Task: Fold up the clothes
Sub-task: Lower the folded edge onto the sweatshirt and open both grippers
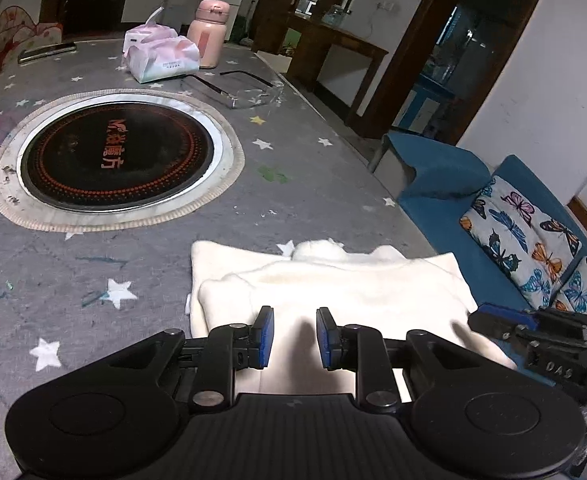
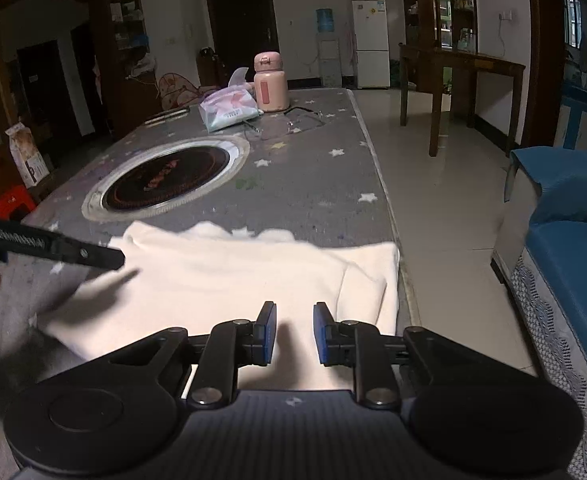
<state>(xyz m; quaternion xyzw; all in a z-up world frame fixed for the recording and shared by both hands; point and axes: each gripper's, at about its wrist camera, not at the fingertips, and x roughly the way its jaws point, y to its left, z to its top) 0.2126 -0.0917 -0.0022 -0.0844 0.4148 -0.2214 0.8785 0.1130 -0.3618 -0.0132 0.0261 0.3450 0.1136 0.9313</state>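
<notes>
Cream fleece garment (image 2: 229, 280) lies flat at the near end of the star-printed tablecloth (image 1: 105, 276), its right edge close to the table edge. In the left wrist view one layer sits doubled over a lower layer, with a soft lump at the far edge; in the right wrist view a seam or folded-in panel shows on the right side. Judgement: at least one fold is in place, but whether further folds remain cannot be settled here.

Left gripper (image 1: 291, 338) hovers over the garment's near part, tongs apart, nothing between them. Right gripper (image 2: 293, 334) hovers likewise, tongs apart and empty.

Beyond the garment lie the built-in induction cooktop (image 1: 117, 160), spectacles (image 1: 249, 88), tissue packs (image 1: 161, 56) and a pink flask (image 1: 207, 34).

The garment's near edge is hidden behind both gripper bodies. Motion blur softens its left corner, so the garment type cannot be determined.
</notes>
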